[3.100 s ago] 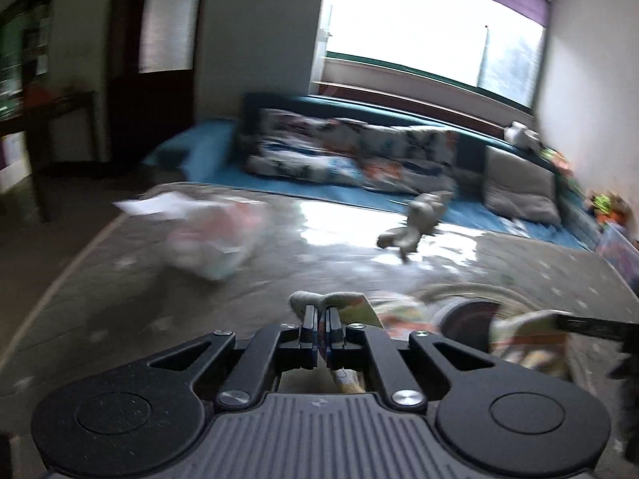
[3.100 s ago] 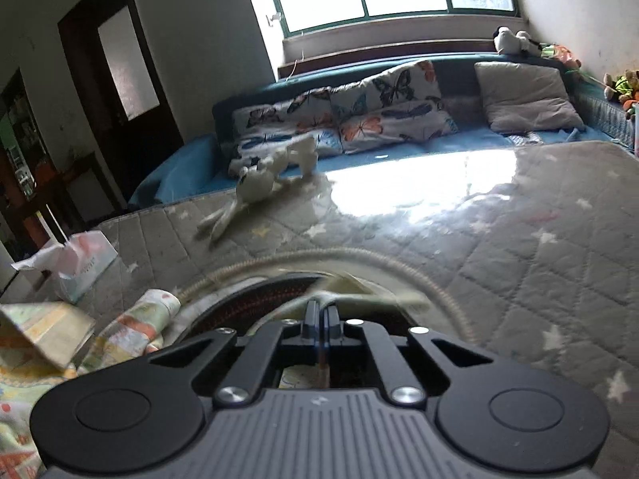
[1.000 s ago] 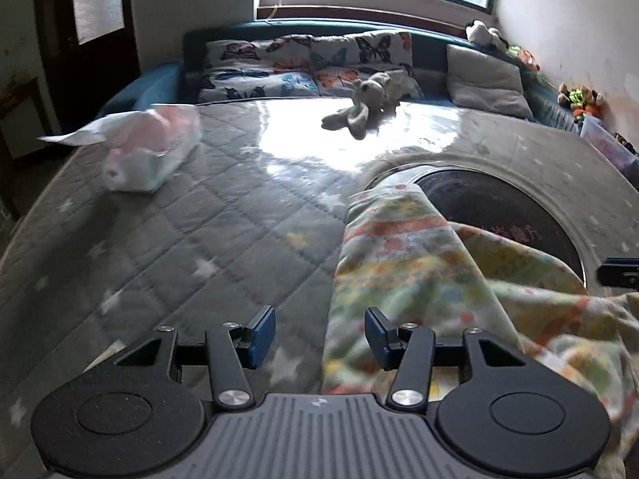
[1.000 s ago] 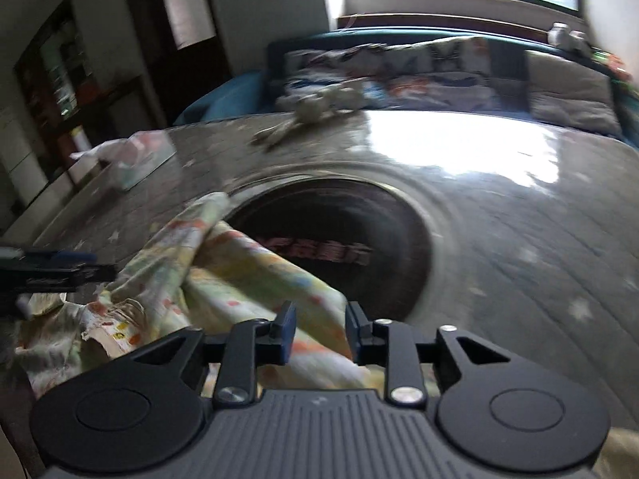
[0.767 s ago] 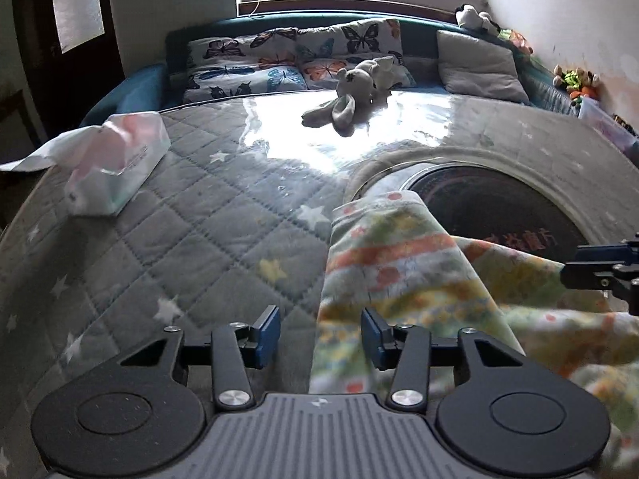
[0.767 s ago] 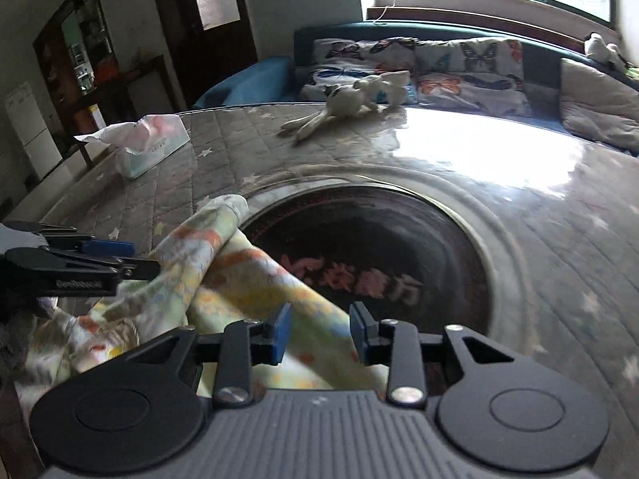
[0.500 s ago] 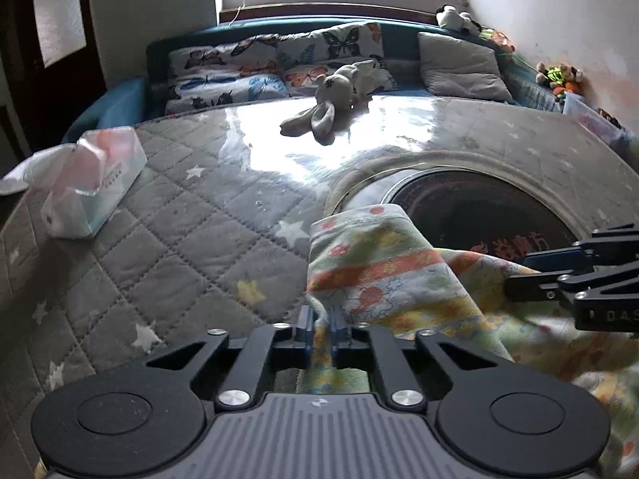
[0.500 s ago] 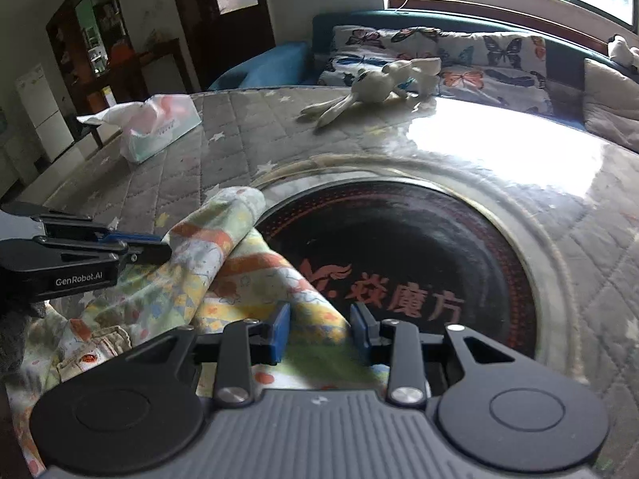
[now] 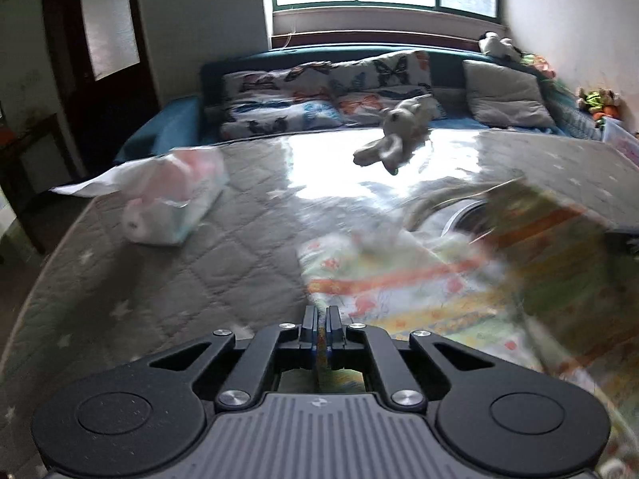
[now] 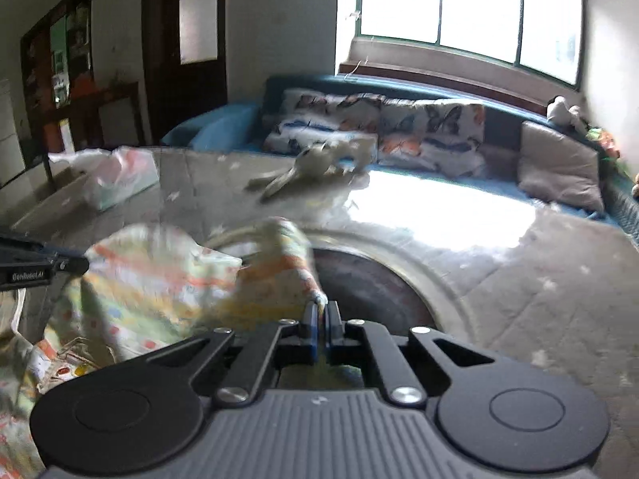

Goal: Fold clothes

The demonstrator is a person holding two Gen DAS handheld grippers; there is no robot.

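Cloth sits pinched in both my tools: my left gripper (image 9: pixel 320 331) is clamped on the near edge of the patterned garment (image 9: pixel 399 287), my right gripper (image 10: pixel 320 329) on another part of it, with a fold humped up just ahead. The garment lies rumpled over the quilted table (image 9: pixel 167 263) and partly over its dark round inset (image 10: pixel 371 283). I judge a fold is under way; next calls for carrying both held edges together, evenly. Farther off lie a tissue pack (image 9: pixel 171 203) and plush toy (image 9: pixel 393 137).
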